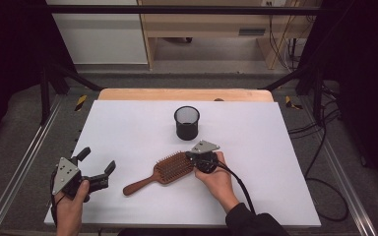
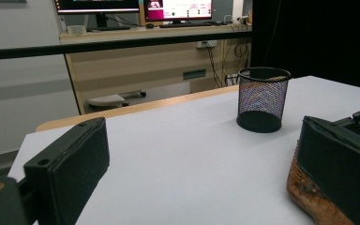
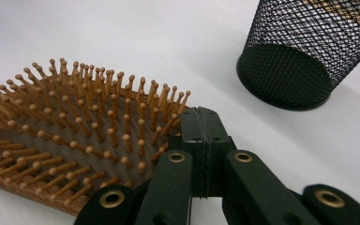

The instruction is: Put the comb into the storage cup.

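White table top covers most of the work area, with a strip of bare wood at its far edge and grey floor, metal rails and cables around it. Beyond the table stands light wooden furniture; the left gripper view also shows lit monitors on a desk at the back of the room.

Hairbrush: wooden paddle type, lying flat near the middle of the table, bristles up. Its handle points toward the near left; its head lies toward the right.

Right gripper: held in the person's right hand, resting at the right end of the brush head. In the right gripper view the two black jaws are pressed together, pad against pad, with their tips at the rim of the brush head among the outer bristles. Whether the rim is pinched between the pads cannot be determined; no gap shows between them.

Left gripper: held in the left hand at the near left corner of the table, well apart from the hairbrush. Its jaws stand wide apart with nothing between them, confirmed in the left gripper view.

Mesh cup: black, upright, on the far side of the brush head, near but not touching it.
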A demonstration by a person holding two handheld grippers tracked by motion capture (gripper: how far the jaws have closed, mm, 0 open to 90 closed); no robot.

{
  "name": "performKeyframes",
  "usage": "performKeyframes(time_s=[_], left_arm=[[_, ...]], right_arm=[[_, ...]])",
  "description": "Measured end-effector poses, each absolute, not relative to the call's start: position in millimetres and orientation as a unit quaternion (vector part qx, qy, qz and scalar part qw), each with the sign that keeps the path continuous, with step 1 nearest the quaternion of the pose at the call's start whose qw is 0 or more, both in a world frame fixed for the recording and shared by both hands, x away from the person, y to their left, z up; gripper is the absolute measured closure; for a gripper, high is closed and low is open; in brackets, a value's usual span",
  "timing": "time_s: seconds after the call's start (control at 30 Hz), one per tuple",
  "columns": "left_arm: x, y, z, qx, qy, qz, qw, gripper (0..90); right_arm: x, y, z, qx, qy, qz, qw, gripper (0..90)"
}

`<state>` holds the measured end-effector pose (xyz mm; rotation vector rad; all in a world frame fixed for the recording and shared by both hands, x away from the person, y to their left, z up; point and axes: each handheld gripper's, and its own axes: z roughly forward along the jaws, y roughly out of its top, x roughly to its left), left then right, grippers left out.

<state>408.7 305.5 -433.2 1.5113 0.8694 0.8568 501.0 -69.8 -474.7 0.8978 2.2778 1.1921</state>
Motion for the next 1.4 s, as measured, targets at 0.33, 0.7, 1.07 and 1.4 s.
performKeyframes(time_s=[0.33, 0.7, 1.07, 1.4], left_arm=[[408.2, 306.9, -433.4, 0.642, 0.372, 0.364, 0.563, 2.9], [408.3, 307.0, -434.0, 0.642, 0.376, 0.365, 0.559, 2.9], [408.2, 308.3, -434.7, 0.642, 0.382, 0.366, 0.556, 2.4], [409.1, 305.8, -430.7, 0.65, 0.387, 0.349, 0.553, 1.6]], right_arm=[[499.6, -89.8, -464.2, 0.333, 0.808, 0.435, 0.216, 87.6], [482.6, -142.9, -445.8, 0.369, 0.774, 0.462, 0.228, 64.9], [459.3, -214.4, -437.7, 0.417, 0.723, 0.483, 0.265, 21.4], [443.5, -261.0, -435.9, 0.428, 0.687, 0.505, 0.301, 6.1]])
